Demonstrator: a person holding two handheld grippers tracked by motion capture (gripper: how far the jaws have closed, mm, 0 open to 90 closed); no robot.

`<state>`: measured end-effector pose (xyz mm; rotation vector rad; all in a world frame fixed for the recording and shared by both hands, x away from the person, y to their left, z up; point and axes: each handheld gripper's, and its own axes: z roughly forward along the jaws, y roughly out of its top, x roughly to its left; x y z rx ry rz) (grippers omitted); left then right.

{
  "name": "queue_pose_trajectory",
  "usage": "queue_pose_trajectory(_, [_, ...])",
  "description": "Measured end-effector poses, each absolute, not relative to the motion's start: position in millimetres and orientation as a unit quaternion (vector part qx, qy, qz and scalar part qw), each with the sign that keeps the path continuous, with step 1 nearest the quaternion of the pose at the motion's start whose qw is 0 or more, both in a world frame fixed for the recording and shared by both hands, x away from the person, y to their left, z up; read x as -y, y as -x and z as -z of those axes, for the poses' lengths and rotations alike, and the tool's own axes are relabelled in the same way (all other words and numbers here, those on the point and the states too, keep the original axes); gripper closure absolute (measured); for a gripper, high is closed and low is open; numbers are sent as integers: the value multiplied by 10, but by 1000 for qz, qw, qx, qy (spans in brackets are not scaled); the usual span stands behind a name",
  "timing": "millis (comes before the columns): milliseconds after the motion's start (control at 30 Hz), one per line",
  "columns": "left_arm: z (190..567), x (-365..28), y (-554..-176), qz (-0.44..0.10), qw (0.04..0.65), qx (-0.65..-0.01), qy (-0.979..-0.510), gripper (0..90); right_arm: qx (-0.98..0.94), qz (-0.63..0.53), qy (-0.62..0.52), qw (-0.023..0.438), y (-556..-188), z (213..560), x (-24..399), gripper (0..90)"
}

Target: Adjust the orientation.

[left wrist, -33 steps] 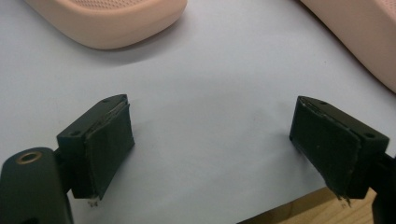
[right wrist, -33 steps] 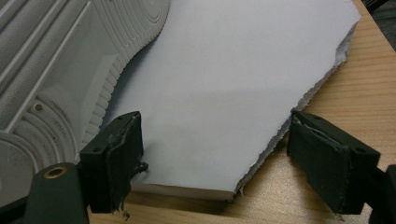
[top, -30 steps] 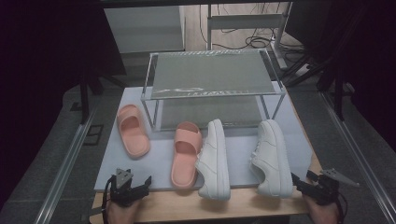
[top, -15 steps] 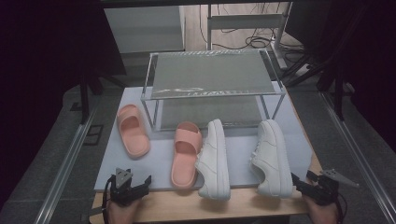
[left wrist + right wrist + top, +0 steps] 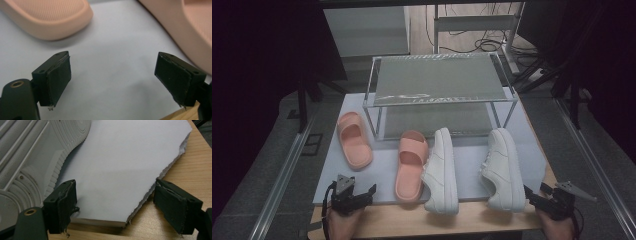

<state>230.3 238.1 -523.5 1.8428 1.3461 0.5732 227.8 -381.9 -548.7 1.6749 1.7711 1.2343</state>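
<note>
The left gripper (image 5: 354, 196) is resting at the lower left of the high view, held in a hand entering from the bottom edge, with its jaws pointing up-frame and slightly right toward the slippers. In the left gripper view its jaws are standing wide apart and are holding nothing; pale blue-grey mat (image 5: 112, 62) is lying between them.

The right gripper (image 5: 539, 199) is sitting at the lower right of the high view, held in the other hand, with its jaws pointing left toward the heel of the nearest sneaker. In the right gripper view its jaws are also spread wide and are gripping nothing; they are straddling the ragged corner of the mat where it is meeting the light wooden bench (image 5: 190, 172).

The first pink foam slide slipper (image 5: 354, 139) is lying at centre left of the high view, just up-frame of the left gripper. The second pink foam slide slipper (image 5: 412, 165) is lying at lower centre, touching the first white leather sneaker (image 5: 441, 171). The second white leather sneaker (image 5: 503, 169) is lying at lower right, near the right gripper. A two-tier metal-framed mesh shoe rack (image 5: 442, 80) is standing at upper centre.
</note>
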Motion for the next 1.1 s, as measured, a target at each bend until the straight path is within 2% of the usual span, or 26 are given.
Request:
queue_pose_trajectory(600, [5017,-2429,-2619,-225,396,-522,-721,186,-634,-443,-600,203,-2276,5488,3820,191])
queue_pose_trajectory(867, [4948,-2473,-2800,-240,394,-520,-719,232,-634,-443,-600,203,-2275,5488,3820,191])
queue_pose_trajectory(1100, [4906,-2508,-2979,-237,394,-522,-719,316,-634,-443,-600,203,-2275,5488,3821,191])
